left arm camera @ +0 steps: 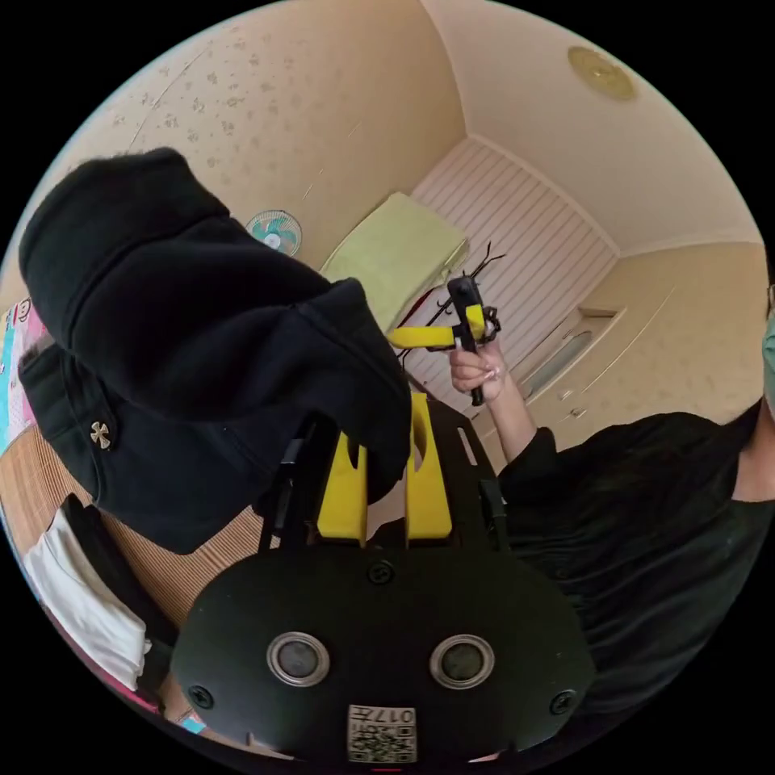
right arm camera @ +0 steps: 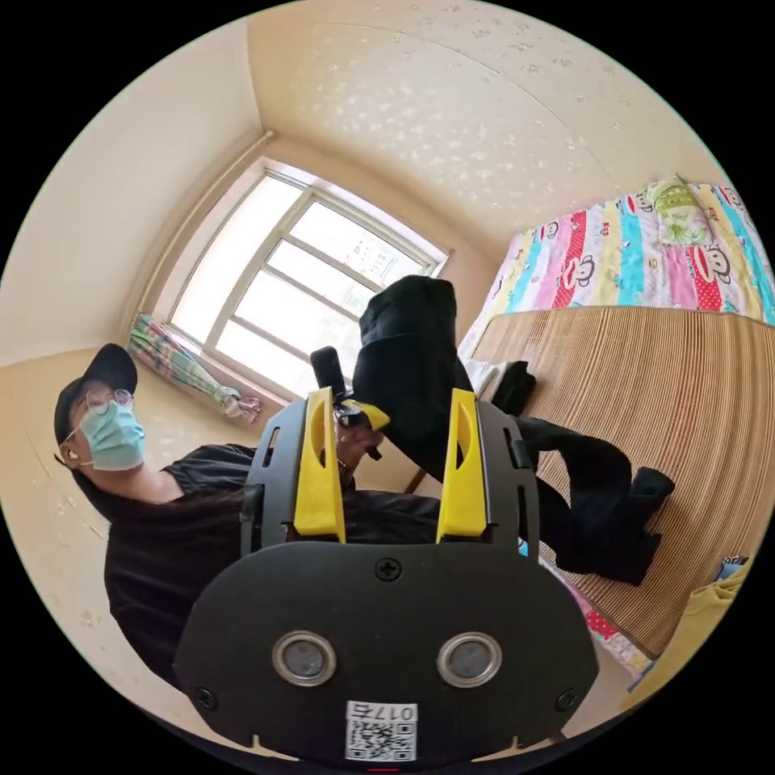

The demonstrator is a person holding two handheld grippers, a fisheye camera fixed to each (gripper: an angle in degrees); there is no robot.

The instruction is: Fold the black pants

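- While the black pants (left arm camera: 202, 323) hang bunched in the air above the bed, the left gripper (left arm camera: 386, 476) has a fold of the cloth between its two yellow jaws, which stand close together and press on the fabric.
- From the right gripper view, the pants (right arm camera: 420, 379) rise in a dark column from the left gripper and trail down onto the ribbed mat (right arm camera: 670, 387), where the rest lies crumpled.
- The right gripper (right arm camera: 391, 476) holds nothing; its jaws stand well apart with free space between them. From the left gripper view it (left arm camera: 444, 335) is raised in the person's hand (left arm camera: 476, 375), away from the cloth.
- I'd judge the fabric thick and soft, something like denim or heavy cotton: it slumps in rounded folds, so it will sag and swing instead of keeping a line.
- It looks heavy enough to drag at a one-point hold, though not slippery.
- A small metal stud (left arm camera: 100, 434) near a seam suggests the waistband or pocket end is close to the left gripper.
- The sensible hold for the free gripper seems to be the waistband's other corner, so that the legs drop straight.
- White and dark clothes (left arm camera: 81, 581) lie at the mat's edge, near enough to snag.
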